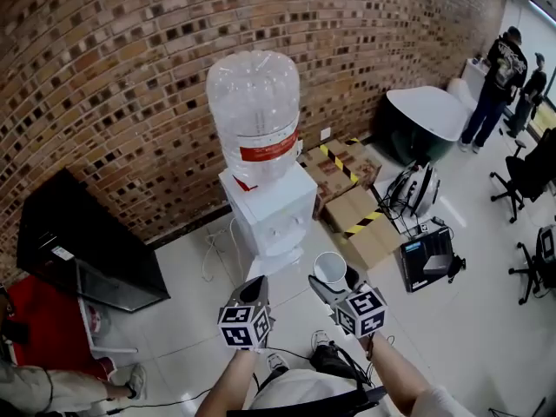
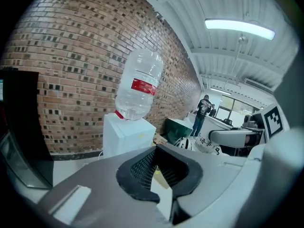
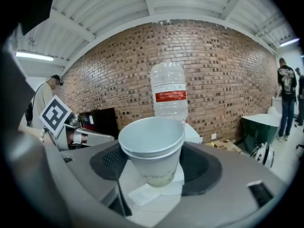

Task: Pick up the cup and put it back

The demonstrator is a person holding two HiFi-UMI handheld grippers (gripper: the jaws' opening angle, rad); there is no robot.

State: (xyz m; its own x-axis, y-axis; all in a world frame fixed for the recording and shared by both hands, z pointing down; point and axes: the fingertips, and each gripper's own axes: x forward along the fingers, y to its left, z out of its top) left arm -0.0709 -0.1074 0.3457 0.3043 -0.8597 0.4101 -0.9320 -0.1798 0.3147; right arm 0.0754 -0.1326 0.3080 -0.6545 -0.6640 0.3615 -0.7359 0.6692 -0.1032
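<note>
- Right gripper (image 3: 154,171): jaws stand apart and are clamped on the cup (image 3: 152,139), one black pad on each side of its wall.
- Cup: white, upright, mouth up and held in the air above the floor (image 1: 187,320). A second rim line shows just under the top one. I cannot tell if it is two nested cups.
- Cup position, head view: at 5 o'clock of the dispenser (image 1: 271,215), near its front but not touching it.
- Left gripper (image 2: 157,172): jaws are closed together with nothing between the pads. It is at 9 o'clock of the cup, just beside the right gripper.
- Dispenser: white, against the brick wall (image 1: 104,76), with a clear bottle (image 1: 254,115) inverted on top. The bottle carries a red band.
- Surroundings, head view: a black cabinet (image 1: 87,241) at 9 o'clock of the dispenser and boxes (image 1: 347,189) with yellow-black tape at 3 o'clock. People (image 1: 499,81) stand far off at 2 o'clock.
</note>
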